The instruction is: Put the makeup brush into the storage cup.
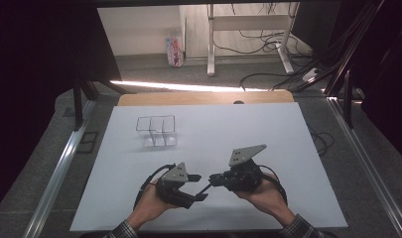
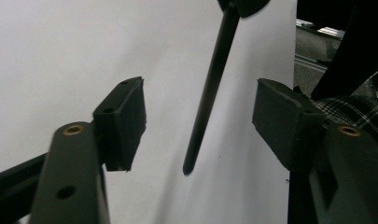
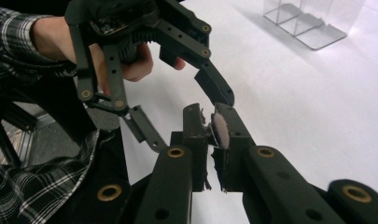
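Observation:
A thin black rod (image 2: 210,88) slants down from the top of the left gripper view, its tip hanging free above the white sheet. It lies between the two pads of my left gripper (image 2: 200,121), which stands open; neither pad touches it. In the high view the rod (image 1: 206,188) runs from my right gripper (image 1: 213,179) toward my left gripper (image 1: 199,187), low at the table's near middle. My right gripper (image 3: 210,128) is shut on the rod's other end, where a pale pinkish round face (image 3: 220,130) shows between the pads.
A clear plastic box with compartments (image 1: 157,131) stands on the white sheet (image 1: 268,134) at the far left, well beyond both hands. A wooden board edge (image 1: 203,97) lies behind the sheet. Metal rails run along both sides of the table.

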A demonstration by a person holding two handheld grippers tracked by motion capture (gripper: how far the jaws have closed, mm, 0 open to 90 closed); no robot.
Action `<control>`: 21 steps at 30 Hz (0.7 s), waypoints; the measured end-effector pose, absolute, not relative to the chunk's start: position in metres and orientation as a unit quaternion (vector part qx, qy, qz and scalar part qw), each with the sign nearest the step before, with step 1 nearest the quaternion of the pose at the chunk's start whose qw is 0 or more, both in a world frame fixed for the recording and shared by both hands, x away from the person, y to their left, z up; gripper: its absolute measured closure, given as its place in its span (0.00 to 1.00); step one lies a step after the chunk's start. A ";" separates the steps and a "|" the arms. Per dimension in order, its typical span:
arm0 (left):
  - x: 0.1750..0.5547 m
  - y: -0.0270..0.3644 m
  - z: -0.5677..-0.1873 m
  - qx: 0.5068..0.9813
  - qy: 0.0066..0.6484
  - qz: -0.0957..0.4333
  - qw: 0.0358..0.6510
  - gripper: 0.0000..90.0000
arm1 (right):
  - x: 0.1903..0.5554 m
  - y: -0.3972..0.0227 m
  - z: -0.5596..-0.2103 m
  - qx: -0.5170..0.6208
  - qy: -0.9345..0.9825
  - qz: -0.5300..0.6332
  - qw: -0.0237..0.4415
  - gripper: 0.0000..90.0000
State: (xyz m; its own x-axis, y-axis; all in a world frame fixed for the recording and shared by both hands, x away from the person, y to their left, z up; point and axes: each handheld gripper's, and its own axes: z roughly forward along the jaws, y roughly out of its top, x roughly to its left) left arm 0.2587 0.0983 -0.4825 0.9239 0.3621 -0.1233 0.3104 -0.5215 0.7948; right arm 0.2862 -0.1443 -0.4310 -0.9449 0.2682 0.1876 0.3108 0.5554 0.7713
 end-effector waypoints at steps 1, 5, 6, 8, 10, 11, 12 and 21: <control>0.259 0.098 -0.482 0.872 0.191 0.028 0.450 0.45 | 0.285 -0.143 -0.431 -0.162 -0.883 -0.440 0.025 0.93; 0.257 0.096 -0.482 0.873 0.182 0.021 0.453 0.54 | 0.283 -0.140 -0.432 -0.156 -0.885 -0.437 0.028 0.93; 0.257 0.095 -0.482 0.874 0.179 0.021 0.452 0.57 | 0.283 -0.139 -0.432 -0.154 -0.885 -0.438 0.029 0.93; 0.257 0.094 -0.482 0.878 0.171 0.020 0.446 0.62 | 0.283 -0.139 -0.433 -0.152 -0.886 -0.438 0.031 0.93; 0.256 0.093 -0.482 0.878 0.170 0.018 0.447 0.67 | 0.282 -0.138 -0.433 -0.151 -0.886 -0.437 0.034 0.93; 0.256 0.093 -0.482 0.880 0.167 0.016 0.445 0.70 | 0.282 -0.138 -0.433 -0.150 -0.886 -0.438 0.036 0.93; 0.256 0.092 -0.482 0.881 0.163 0.015 0.444 0.73 | 0.282 -0.137 -0.433 -0.149 -0.886 -0.438 0.036 0.93; 0.253 0.091 -0.480 0.887 0.139 0.029 0.440 0.92 | 0.282 -0.137 -0.435 -0.151 -0.883 -0.442 0.043 0.92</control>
